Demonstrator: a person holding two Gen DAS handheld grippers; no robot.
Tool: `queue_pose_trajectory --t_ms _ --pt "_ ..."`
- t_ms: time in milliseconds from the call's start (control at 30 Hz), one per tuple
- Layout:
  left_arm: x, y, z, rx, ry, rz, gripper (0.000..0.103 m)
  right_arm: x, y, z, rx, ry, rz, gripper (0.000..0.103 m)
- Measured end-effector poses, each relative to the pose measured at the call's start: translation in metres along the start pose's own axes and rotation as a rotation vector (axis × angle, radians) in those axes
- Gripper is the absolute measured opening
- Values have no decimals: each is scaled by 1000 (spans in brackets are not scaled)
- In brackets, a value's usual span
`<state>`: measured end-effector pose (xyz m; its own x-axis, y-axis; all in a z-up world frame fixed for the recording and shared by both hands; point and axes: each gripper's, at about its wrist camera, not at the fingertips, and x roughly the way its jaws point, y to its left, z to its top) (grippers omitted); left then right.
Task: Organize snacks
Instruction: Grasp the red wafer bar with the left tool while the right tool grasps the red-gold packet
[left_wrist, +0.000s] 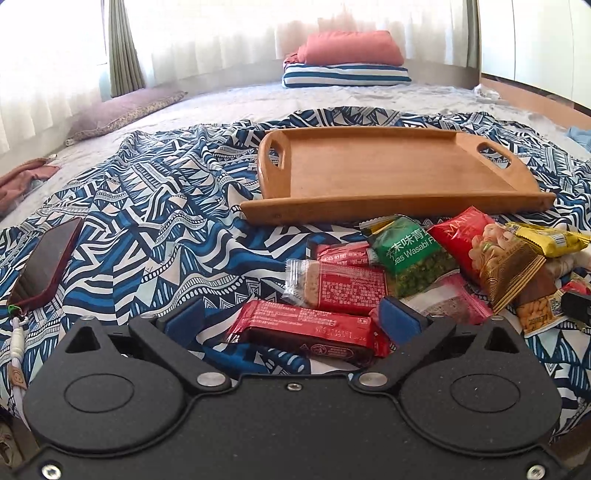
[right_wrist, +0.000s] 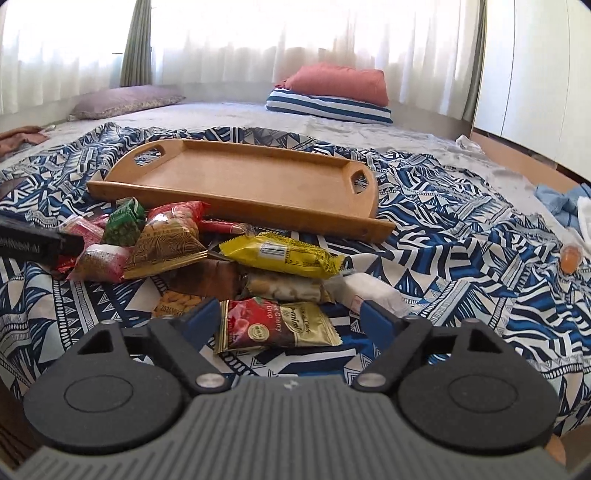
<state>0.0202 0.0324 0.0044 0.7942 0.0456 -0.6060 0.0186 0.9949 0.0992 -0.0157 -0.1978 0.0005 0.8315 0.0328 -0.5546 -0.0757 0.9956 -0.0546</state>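
Left gripper (left_wrist: 291, 317): jaws spread wide, pads clear of the red bar (left_wrist: 306, 330) lying between them on the bed, nothing gripped. Right gripper (right_wrist: 290, 319): jaws parted, straddling a cherry drop packet (right_wrist: 277, 326), pads not pressing it.

Just beyond the left gripper, a second red bar (left_wrist: 340, 284) with a clear end, then a green wasabi-pea pack (left_wrist: 410, 254), a red nut bag (left_wrist: 476, 251) with gold trim, and a yellow bar (left_wrist: 550, 238), all heaped and overlapping. Seen from the right wrist, the same heap spread to the left and ahead: yellow bar on top of a pale cracker pack (right_wrist: 284, 286), a white packet (right_wrist: 373, 291) just beside the right pad.

Tray (left_wrist: 391, 173), wooden, low-rimmed, cut-out handles at both ends, bare inside, lying behind the heap with its near rim close to the packets. Open room on the patterned cloth (left_wrist: 155, 206) to the left of the tray and, in the right wrist view, to the right of the heap. Phone (left_wrist: 46, 266) near the cloth's left edge. Small orange thing (right_wrist: 570, 258) far right on the cloth. Folded bedding (left_wrist: 345, 59) at the far end of the bed.
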Motion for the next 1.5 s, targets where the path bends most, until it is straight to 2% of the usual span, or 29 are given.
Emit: queue_pose_trajectory --t_ms 167,333,500,600,700,767,833,900,1033,1200,1500 --pt "3 2 -3 -17 -2 -24 103 2 4 -2 -22 6 10 82" --pt "5 6 -5 -53 4 -74 103 7 3 -1 -23 9 16 82" --pt "9 8 -8 -63 -5 -85 103 11 1 -2 -19 12 28 82" --pt "10 12 -9 -91 21 -111 103 11 -2 -2 4 19 50 78" --pt "5 10 -12 -59 23 -121 100 9 -1 -3 10 21 59 73" --pt "0 9 -13 -47 25 -128 96 8 1 -3 8 20 60 70" --pt "-3 8 -13 -39 30 -125 85 7 1 -3 14 23 65 67" --pt "-7 7 -14 -18 27 -116 81 6 2 -1 18 27 74 65" --pt "-14 2 -16 13 17 -98 64 3 4 -1 13 27 85 64" --pt "-21 1 -14 0 23 -122 63 -3 8 0 1 21 75 63" --pt "-36 3 -1 -36 4 -138 63 -11 0 12 57 5 64 63"
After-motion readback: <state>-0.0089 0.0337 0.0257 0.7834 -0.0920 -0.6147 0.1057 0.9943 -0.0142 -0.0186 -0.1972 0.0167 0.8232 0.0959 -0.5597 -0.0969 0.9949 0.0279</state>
